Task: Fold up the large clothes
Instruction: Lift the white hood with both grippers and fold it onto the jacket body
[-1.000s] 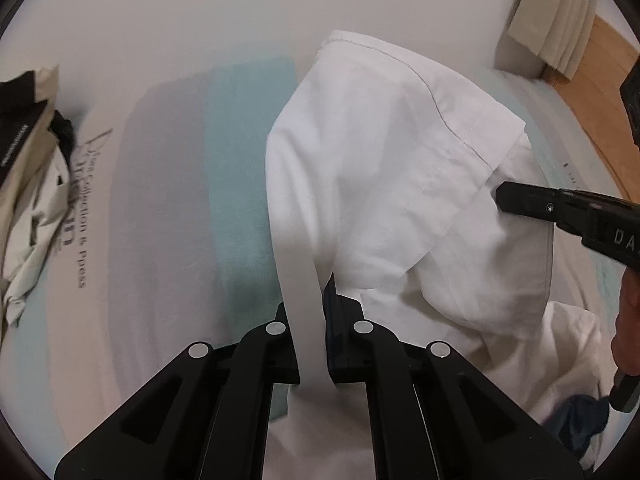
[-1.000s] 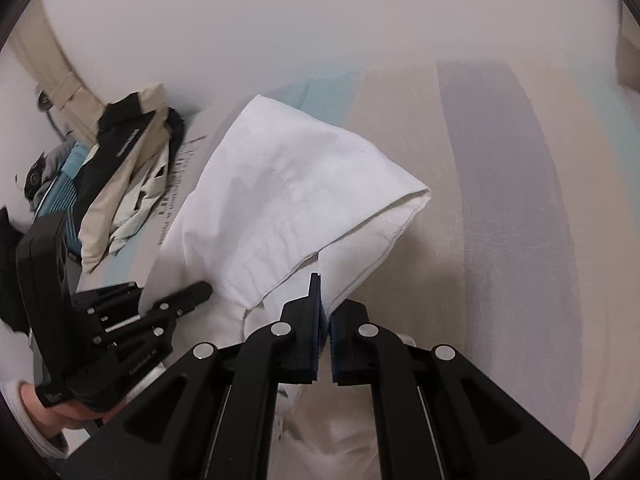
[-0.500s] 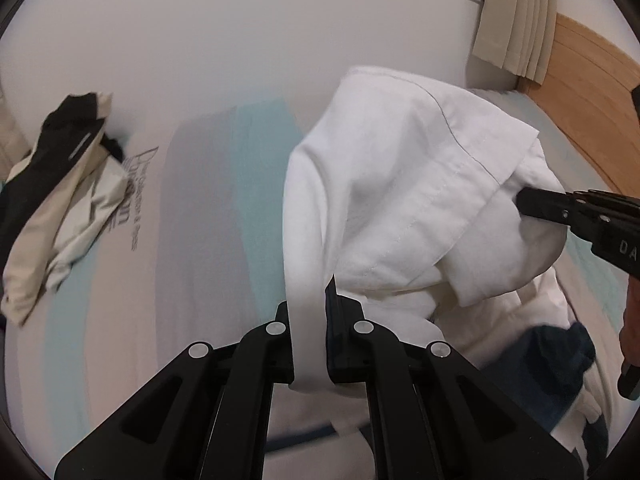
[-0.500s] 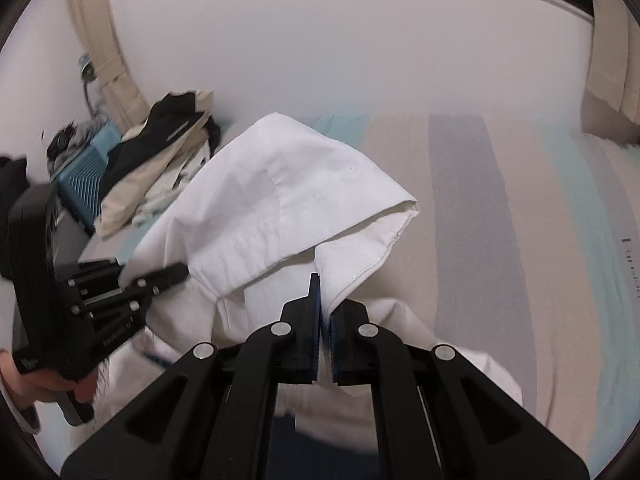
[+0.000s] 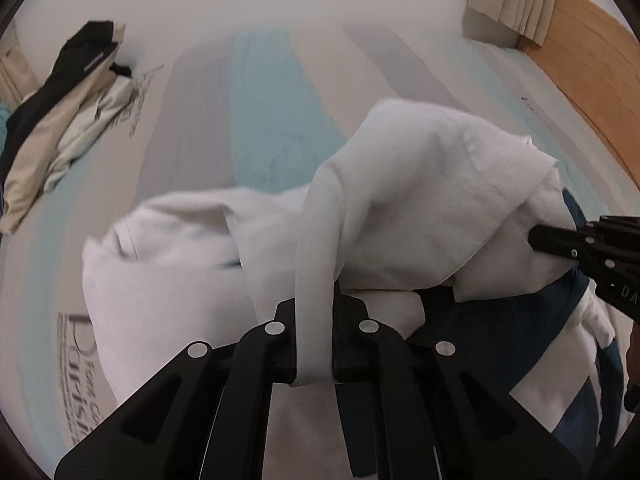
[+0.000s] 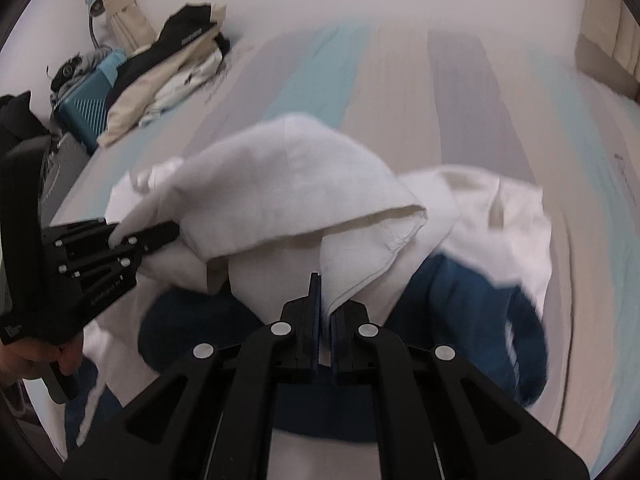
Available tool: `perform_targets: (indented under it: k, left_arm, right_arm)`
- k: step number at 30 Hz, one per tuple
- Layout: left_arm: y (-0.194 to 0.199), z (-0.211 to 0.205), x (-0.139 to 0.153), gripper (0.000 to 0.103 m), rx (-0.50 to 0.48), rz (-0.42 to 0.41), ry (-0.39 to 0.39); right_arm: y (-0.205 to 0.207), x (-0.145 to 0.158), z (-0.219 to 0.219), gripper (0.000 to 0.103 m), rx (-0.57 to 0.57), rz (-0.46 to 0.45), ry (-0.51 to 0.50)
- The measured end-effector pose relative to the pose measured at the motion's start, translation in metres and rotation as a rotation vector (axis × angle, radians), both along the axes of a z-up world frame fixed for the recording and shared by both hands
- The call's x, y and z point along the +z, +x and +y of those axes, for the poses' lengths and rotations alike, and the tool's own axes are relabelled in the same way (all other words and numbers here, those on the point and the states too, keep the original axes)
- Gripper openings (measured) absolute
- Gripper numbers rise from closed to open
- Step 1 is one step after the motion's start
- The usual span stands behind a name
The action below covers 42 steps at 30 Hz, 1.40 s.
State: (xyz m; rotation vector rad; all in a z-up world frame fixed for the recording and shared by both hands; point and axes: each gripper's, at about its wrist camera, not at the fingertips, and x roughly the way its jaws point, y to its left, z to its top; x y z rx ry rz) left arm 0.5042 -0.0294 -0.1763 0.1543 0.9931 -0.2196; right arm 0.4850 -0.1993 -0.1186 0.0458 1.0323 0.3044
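Note:
A large white garment with dark blue parts (image 5: 420,208) hangs bunched between both grippers above the striped bed. My left gripper (image 5: 316,308) is shut on a white band of its cloth. My right gripper (image 6: 325,300) is shut on a white hemmed edge of the same garment (image 6: 288,196). The right gripper shows at the right edge of the left wrist view (image 5: 560,240). The left gripper shows at the left of the right wrist view (image 6: 160,234). The garment's lower part lies crumpled on the bed with blue cloth (image 6: 472,292) showing.
The bed sheet (image 5: 264,92) has pale teal, grey and beige stripes. A pile of black and beige clothes (image 5: 64,100) lies at the far left by the wall. A blue suitcase (image 6: 86,108) stands beside the bed. A wooden headboard (image 5: 592,60) is at the right.
Both grippers have come down and back with the garment. More of its lower white and blue cloth now lies spread on the bed. Both stay shut on the cloth.

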Motion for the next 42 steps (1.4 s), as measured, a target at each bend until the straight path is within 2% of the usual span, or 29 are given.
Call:
perform_targets:
  k: [2, 4, 5, 6, 7, 8, 9, 10, 13, 14, 18, 21, 26, 29, 30, 31, 32, 33, 34, 37, 39, 42]
  left_arm:
    - [-0.008, 0.0, -0.008, 0.008, 0.0, 0.019, 0.001]
    - [-0.014, -0.001, -0.01, 0.016, 0.001, 0.029, 0.001]
    - [-0.016, -0.001, -0.008, 0.025, 0.003, 0.026, 0.011]
    - [-0.02, 0.0, -0.004, 0.048, 0.002, 0.02, 0.007]
    - [-0.022, 0.003, 0.002, 0.067, 0.004, 0.006, -0.006]
    - [-0.023, 0.006, 0.009, 0.074, 0.013, -0.011, -0.012]
    - [-0.025, 0.009, 0.015, 0.082, 0.017, -0.021, -0.016]
    - [-0.023, 0.013, 0.019, 0.084, 0.018, -0.021, -0.023]
    - [-0.014, 0.02, 0.03, 0.093, 0.007, -0.006, -0.038]
    - [-0.009, 0.02, 0.032, 0.093, -0.005, -0.003, -0.038]
    - [0.018, 0.011, 0.035, 0.097, -0.069, 0.046, -0.051]
    - [0.043, 0.002, 0.031, 0.097, -0.091, 0.103, -0.069]
    - [0.073, -0.01, 0.019, 0.097, -0.154, 0.178, -0.153]
    - [0.083, -0.012, 0.004, 0.088, -0.164, 0.22, -0.176]
    - [0.084, -0.013, 0.0, 0.079, -0.169, 0.231, -0.184]
    - [0.085, -0.013, -0.003, 0.07, -0.174, 0.239, -0.191]
    - [0.084, -0.014, -0.004, 0.066, -0.18, 0.241, -0.195]
    - [0.083, -0.015, -0.004, 0.055, -0.189, 0.24, -0.198]
    - [0.081, -0.017, -0.004, 0.043, -0.198, 0.238, -0.192]
    - [0.074, -0.018, 0.002, 0.027, -0.201, 0.217, -0.188]
    - [0.066, -0.017, 0.011, 0.02, -0.196, 0.182, -0.18]
    - [0.049, -0.019, 0.03, 0.018, -0.187, 0.108, -0.154]
  right_arm:
    - [-0.005, -0.009, -0.003, 0.006, 0.003, 0.037, -0.006]
    - [-0.008, -0.011, -0.009, 0.006, -0.001, 0.055, 0.002]
    - [-0.009, -0.009, -0.012, 0.013, -0.007, 0.052, 0.001]
    - [-0.01, -0.006, -0.015, 0.024, -0.013, 0.049, 0.006]
    - [-0.013, -0.002, -0.02, 0.029, -0.013, 0.047, 0.023]
    - [-0.014, 0.003, -0.024, 0.042, -0.013, 0.042, 0.035]
    - [-0.016, 0.006, -0.027, 0.047, -0.011, 0.036, 0.039]
    - [-0.015, 0.012, -0.031, 0.048, 0.0, 0.034, 0.048]
    - [-0.005, 0.027, -0.035, 0.061, 0.049, 0.024, 0.07]
    - [0.002, 0.031, -0.037, 0.066, 0.067, 0.02, 0.07]
    - [0.039, 0.038, -0.035, 0.075, 0.171, 0.042, 0.111]
    - [0.063, 0.031, -0.031, 0.075, 0.233, 0.081, 0.14]
    - [0.1, 0.001, -0.019, 0.075, 0.312, 0.197, 0.173]
    - [0.109, -0.012, -0.019, 0.073, 0.306, 0.236, 0.194]
    - [0.11, -0.015, -0.018, 0.06, 0.304, 0.242, 0.202]
    - [0.111, -0.017, -0.017, 0.056, 0.306, 0.251, 0.213]
    - [0.111, -0.018, -0.017, 0.046, 0.306, 0.249, 0.21]
    - [0.11, -0.018, -0.016, 0.032, 0.304, 0.243, 0.2]
    - [0.108, -0.016, -0.015, 0.028, 0.299, 0.237, 0.206]
    - [0.1, -0.005, -0.014, 0.019, 0.294, 0.197, 0.194]
    - [0.091, 0.006, -0.01, 0.013, 0.29, 0.15, 0.17]
    - [0.065, 0.029, -0.003, 0.009, 0.265, 0.027, 0.09]
